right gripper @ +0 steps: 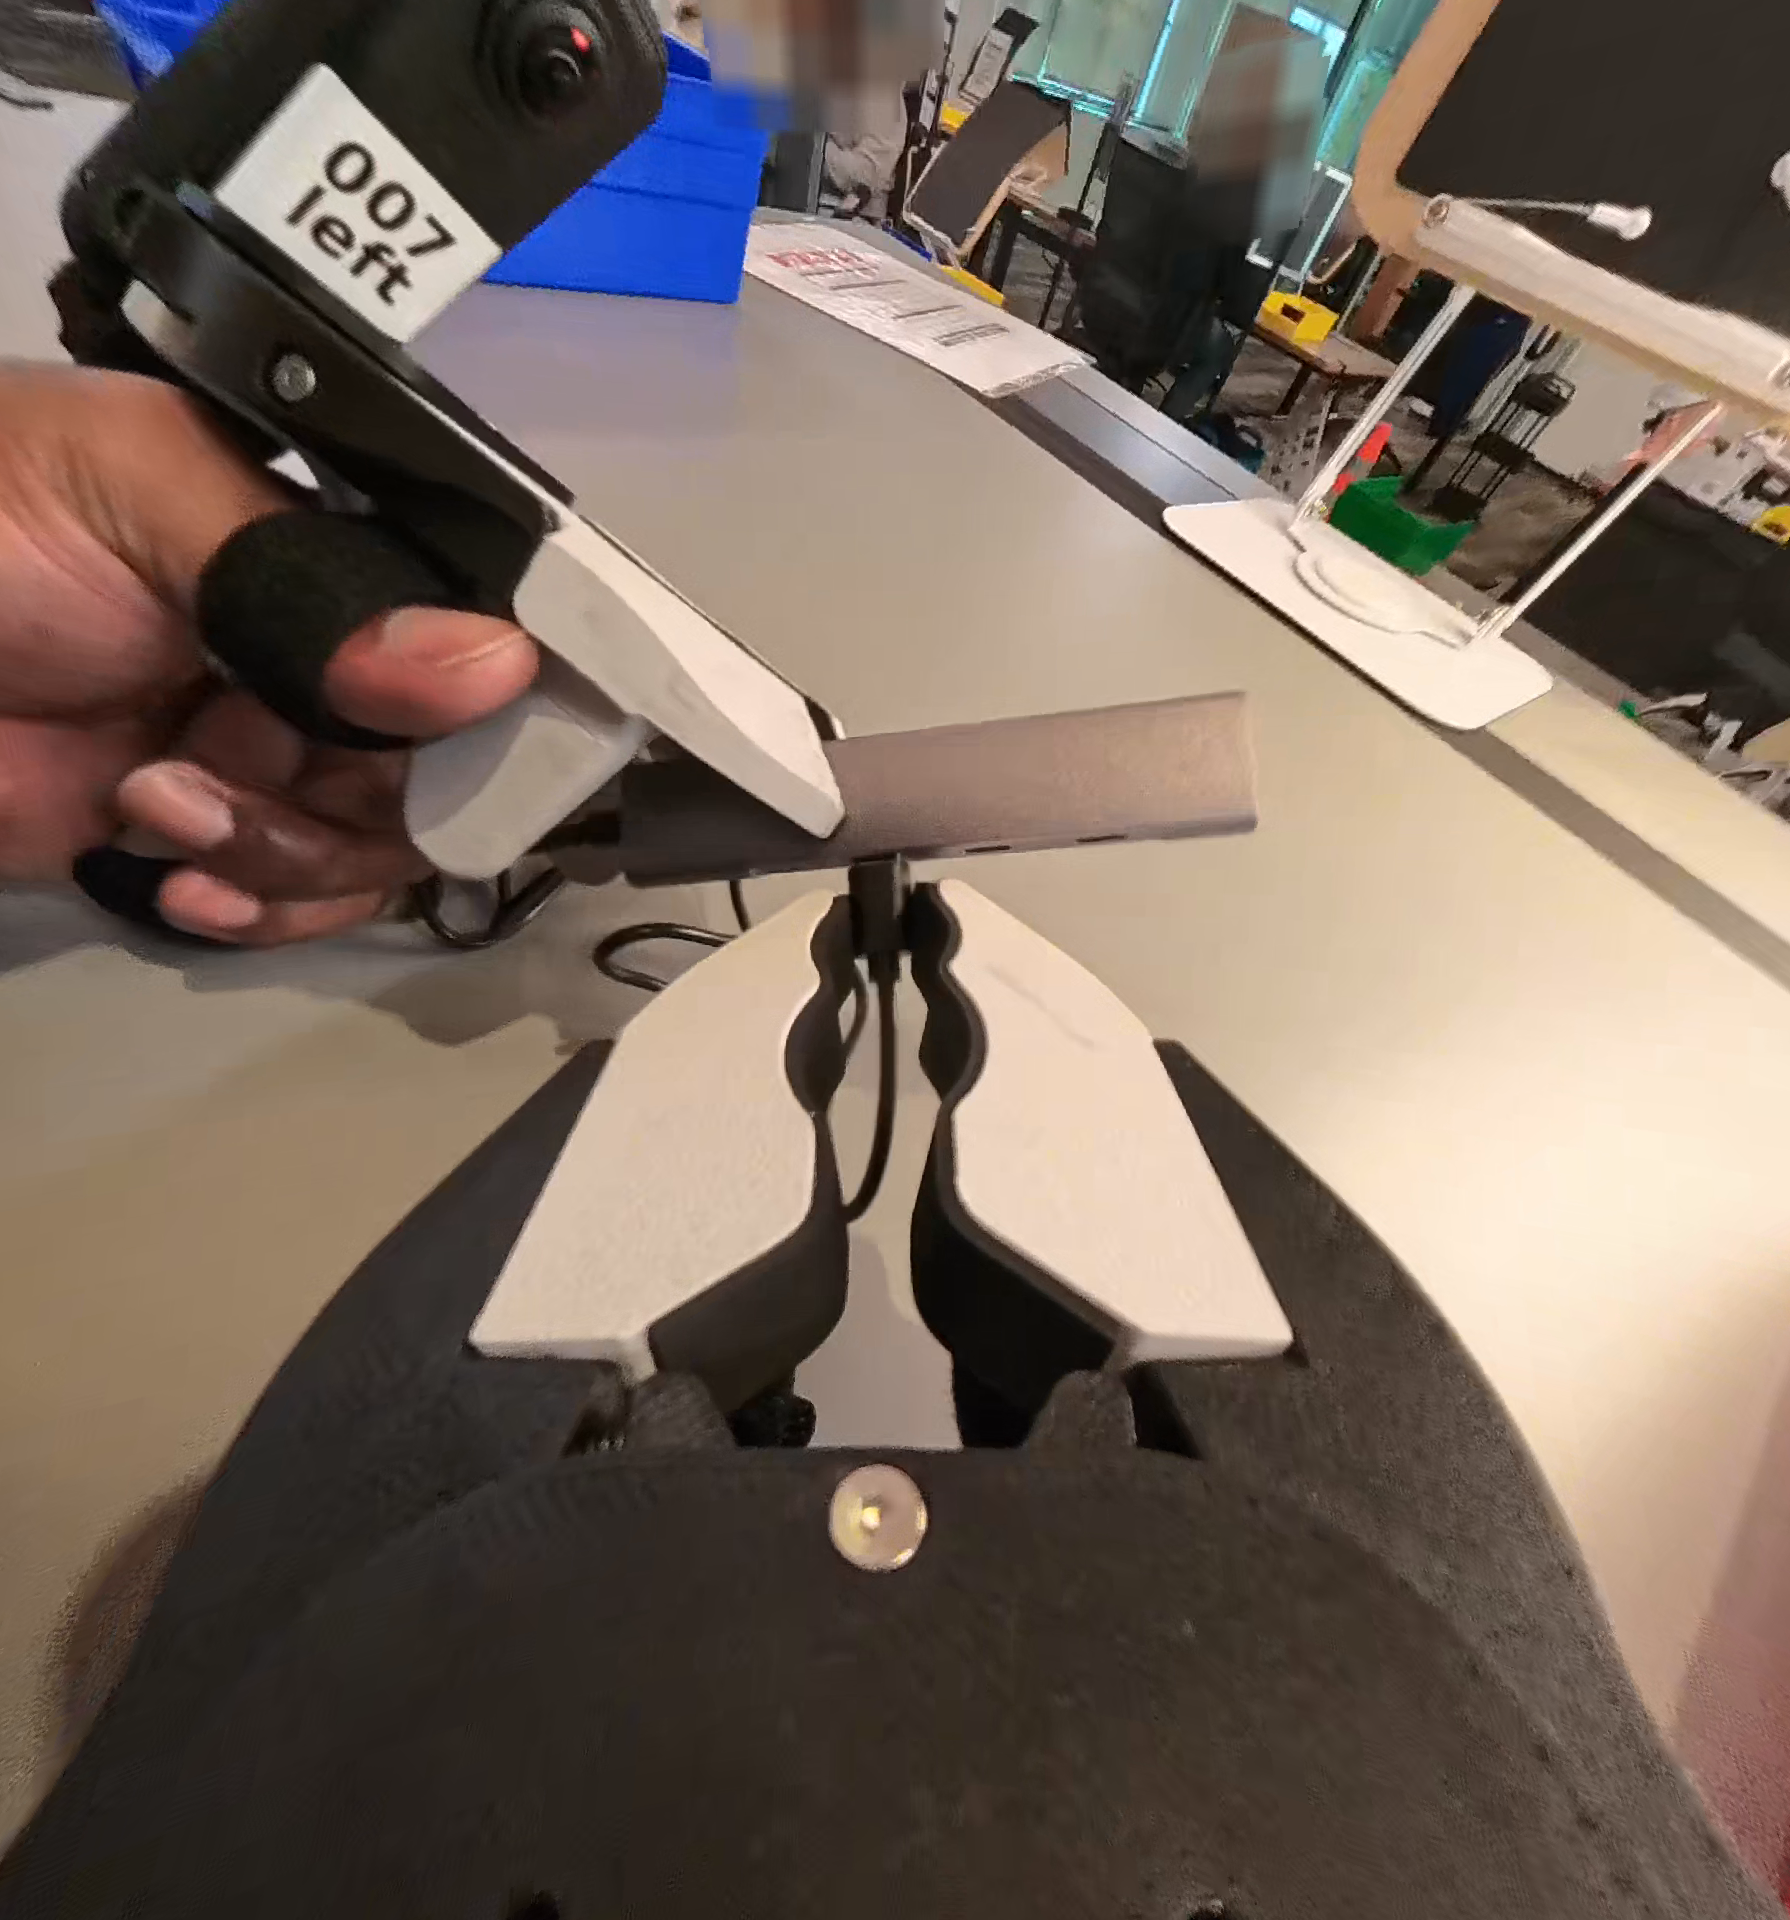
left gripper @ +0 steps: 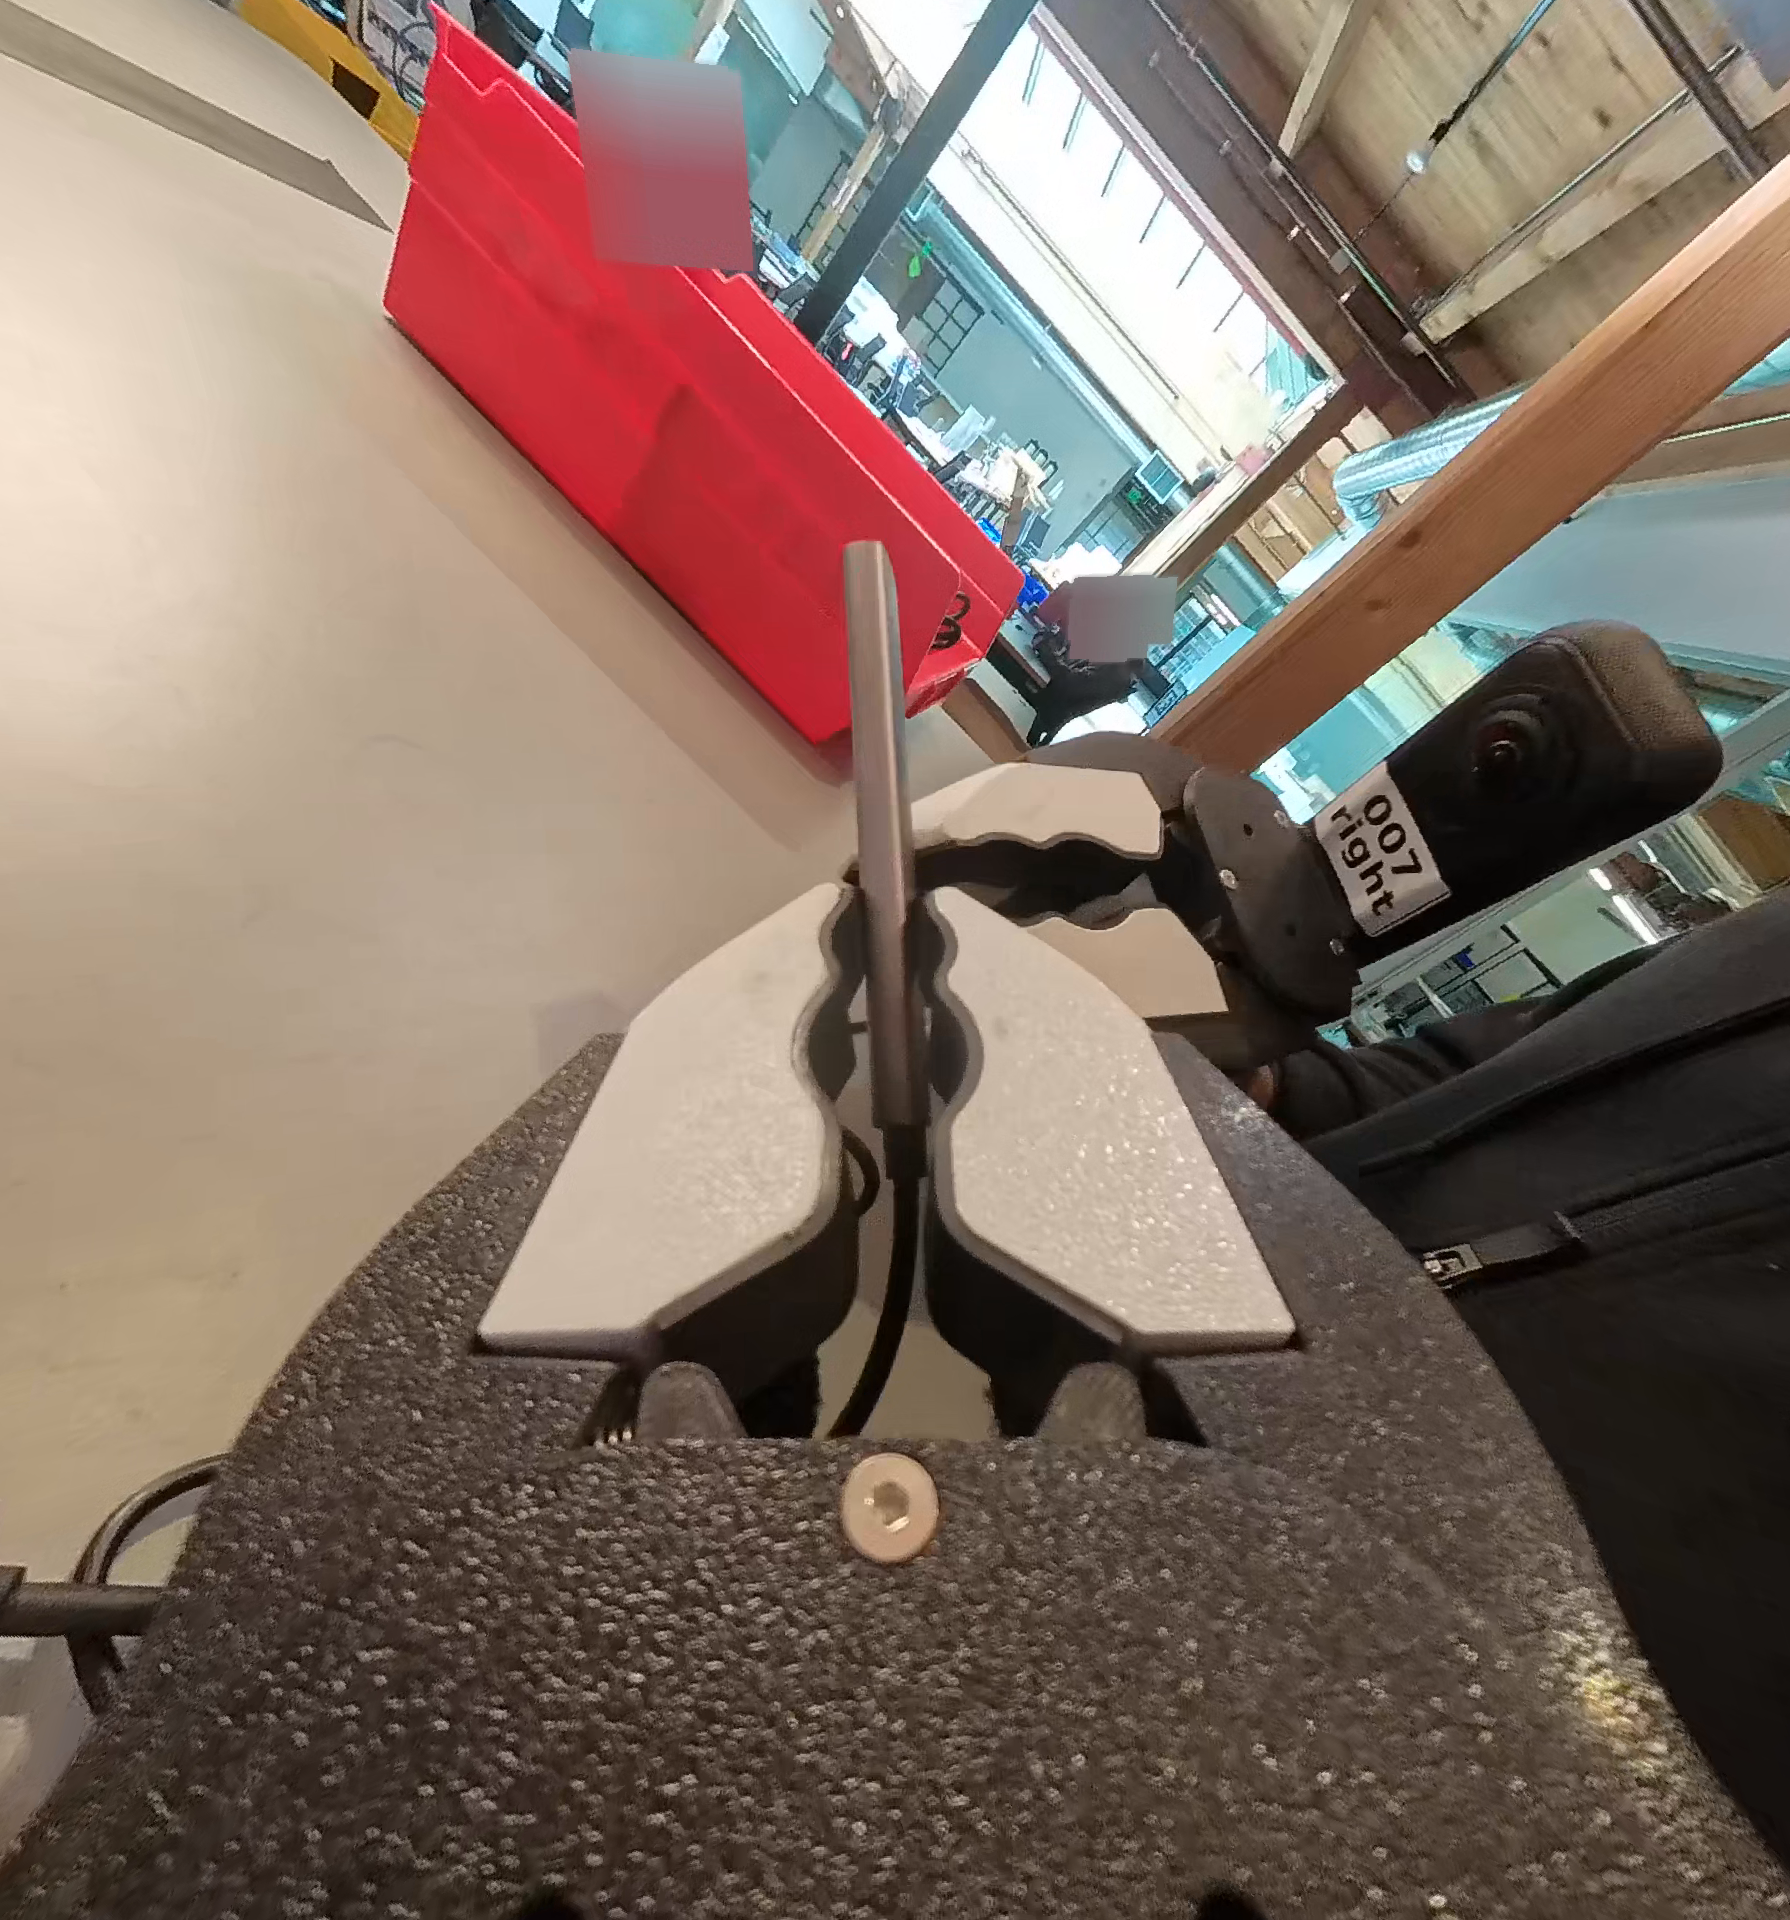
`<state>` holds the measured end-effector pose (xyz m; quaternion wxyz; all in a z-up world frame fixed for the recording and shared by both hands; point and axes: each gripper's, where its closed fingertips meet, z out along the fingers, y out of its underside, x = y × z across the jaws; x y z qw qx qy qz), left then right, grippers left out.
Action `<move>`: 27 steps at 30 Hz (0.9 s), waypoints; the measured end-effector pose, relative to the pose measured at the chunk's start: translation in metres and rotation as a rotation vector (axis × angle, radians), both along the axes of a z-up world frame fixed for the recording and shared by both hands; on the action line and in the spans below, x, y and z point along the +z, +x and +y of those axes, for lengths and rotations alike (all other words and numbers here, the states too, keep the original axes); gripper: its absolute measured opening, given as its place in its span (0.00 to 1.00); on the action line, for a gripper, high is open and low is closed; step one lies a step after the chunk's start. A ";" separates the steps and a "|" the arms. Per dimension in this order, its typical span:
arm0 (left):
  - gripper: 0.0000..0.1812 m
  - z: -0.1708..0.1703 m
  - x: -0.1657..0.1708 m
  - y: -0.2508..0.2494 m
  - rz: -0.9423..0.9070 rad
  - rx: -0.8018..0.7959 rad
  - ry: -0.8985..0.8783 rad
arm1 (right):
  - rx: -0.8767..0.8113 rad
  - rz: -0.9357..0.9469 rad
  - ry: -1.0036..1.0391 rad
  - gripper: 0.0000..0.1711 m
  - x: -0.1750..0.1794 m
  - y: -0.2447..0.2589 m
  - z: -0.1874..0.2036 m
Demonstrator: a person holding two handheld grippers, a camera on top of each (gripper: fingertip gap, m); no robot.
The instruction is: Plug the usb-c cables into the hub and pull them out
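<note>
Step in hand, as I judge it: usb-c plug point(right gripper: 878, 914) at a port on the hub's point(right gripper: 1047, 774) lower edge. I should move it straight along the port axis, no twisting, hub braced.

Left hand-held gripper point(left gripper: 878, 914): nearly closed, clamping the hub, held above the table point(right gripper: 974, 540).

Right hand-held gripper point(right gripper: 880, 920): narrow gap, pinching the plug; cable point(right gripper: 875, 1122) trails between its fingers.

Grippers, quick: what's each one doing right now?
Left gripper: closed on the grey hub, held off the table.
Right gripper: closed on the black USB-C plug, which meets the hub's edge.
</note>
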<state>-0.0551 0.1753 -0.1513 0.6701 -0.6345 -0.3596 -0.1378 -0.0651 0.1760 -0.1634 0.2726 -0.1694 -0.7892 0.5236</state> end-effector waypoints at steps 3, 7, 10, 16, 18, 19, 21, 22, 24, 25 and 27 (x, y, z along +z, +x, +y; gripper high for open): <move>0.05 0.004 0.005 0.005 -0.023 -0.043 0.043 | 0.037 0.028 0.018 0.07 0.006 0.003 0.003; 0.05 0.007 0.007 0.016 -0.016 -0.113 0.058 | 0.222 0.015 -0.012 0.07 0.011 0.019 0.006; 0.05 0.012 0.018 0.021 -0.066 -0.148 0.184 | 0.252 0.042 -0.060 0.07 0.022 0.023 0.011; 0.05 0.018 0.029 0.032 -0.082 -0.234 0.282 | 0.334 -0.113 -0.227 0.06 0.032 0.036 0.016; 0.05 0.019 0.024 0.035 -0.044 -0.250 0.210 | 0.322 -0.095 -0.183 0.07 0.028 0.039 0.017; 0.05 0.019 0.023 0.037 -0.035 -0.256 0.188 | 0.318 -0.083 -0.167 0.07 0.027 0.041 0.018; 0.05 0.020 0.025 0.041 -0.018 -0.265 0.168 | 0.328 -0.098 -0.188 0.06 0.028 0.045 0.019; 0.05 0.020 0.026 0.042 -0.015 -0.264 0.168 | 0.335 -0.134 -0.226 0.06 0.030 0.047 0.019; 0.05 0.020 0.031 0.043 -0.011 -0.260 0.180 | 0.346 -0.225 -0.325 0.06 0.034 0.049 0.019; 0.05 0.020 0.033 0.044 -0.006 -0.261 0.186 | 0.351 -0.268 -0.368 0.06 0.036 0.051 0.019; 0.05 0.018 0.036 0.046 0.011 -0.260 0.194 | 0.357 -0.354 -0.444 0.05 0.040 0.053 0.017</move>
